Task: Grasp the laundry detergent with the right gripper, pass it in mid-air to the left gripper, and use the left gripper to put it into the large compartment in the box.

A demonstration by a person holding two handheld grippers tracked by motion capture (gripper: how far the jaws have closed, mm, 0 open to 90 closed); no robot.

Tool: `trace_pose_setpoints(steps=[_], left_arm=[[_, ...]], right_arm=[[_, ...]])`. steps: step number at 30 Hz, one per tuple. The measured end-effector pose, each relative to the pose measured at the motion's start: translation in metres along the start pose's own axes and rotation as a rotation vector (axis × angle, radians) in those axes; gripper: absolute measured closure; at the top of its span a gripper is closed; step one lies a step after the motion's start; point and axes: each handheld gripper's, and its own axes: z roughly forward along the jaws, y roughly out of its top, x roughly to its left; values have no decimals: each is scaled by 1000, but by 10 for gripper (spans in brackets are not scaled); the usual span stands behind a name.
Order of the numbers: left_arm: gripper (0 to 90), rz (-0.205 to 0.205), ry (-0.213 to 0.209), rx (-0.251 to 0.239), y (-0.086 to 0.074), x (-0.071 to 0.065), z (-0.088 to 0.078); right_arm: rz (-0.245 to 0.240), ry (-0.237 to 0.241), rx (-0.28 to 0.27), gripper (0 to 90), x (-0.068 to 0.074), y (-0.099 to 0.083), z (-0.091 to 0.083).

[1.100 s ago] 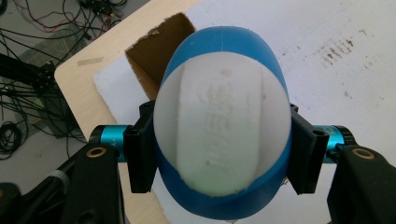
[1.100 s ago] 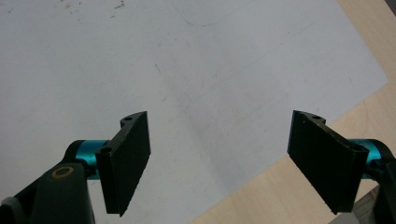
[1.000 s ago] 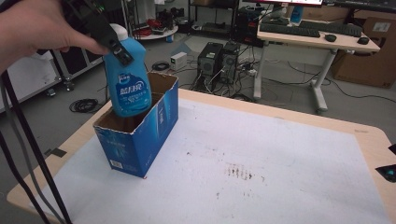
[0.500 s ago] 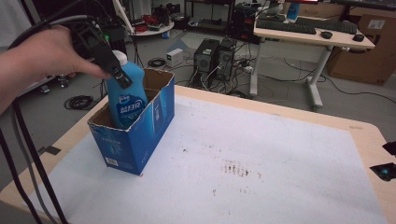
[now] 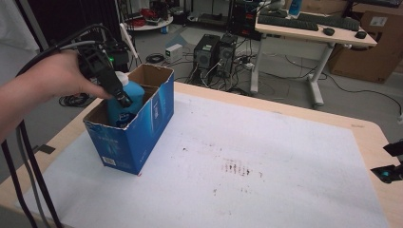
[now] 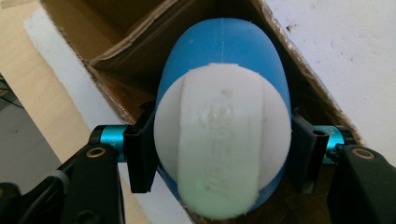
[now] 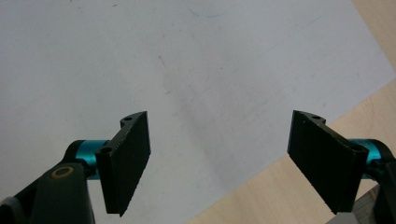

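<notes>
One blue bottle (image 5: 127, 97), clamped in the left hand-held gripper (image 5: 119, 95), now lower inside the cardboard box (image 5: 138, 137).

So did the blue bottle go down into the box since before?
Yes. The blue bottle, clamped in the left hand-held gripper, has sunk into the blue cardboard box; its label stood above the box rim before, now just its top shows.

A blue bottle (image 5: 129, 100) with a white cap stands upright, sunk partway into the open blue cardboard box (image 5: 142, 128) near the table's left edge.
</notes>
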Motion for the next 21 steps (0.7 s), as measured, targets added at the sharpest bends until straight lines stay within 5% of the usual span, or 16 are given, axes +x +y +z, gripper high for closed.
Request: trace_pose_setpoints(steps=[21], left_arm=[[384,41,-2,25,-4,-5,25]], right_arm=[[1,4,5,206,2,-3,2]])
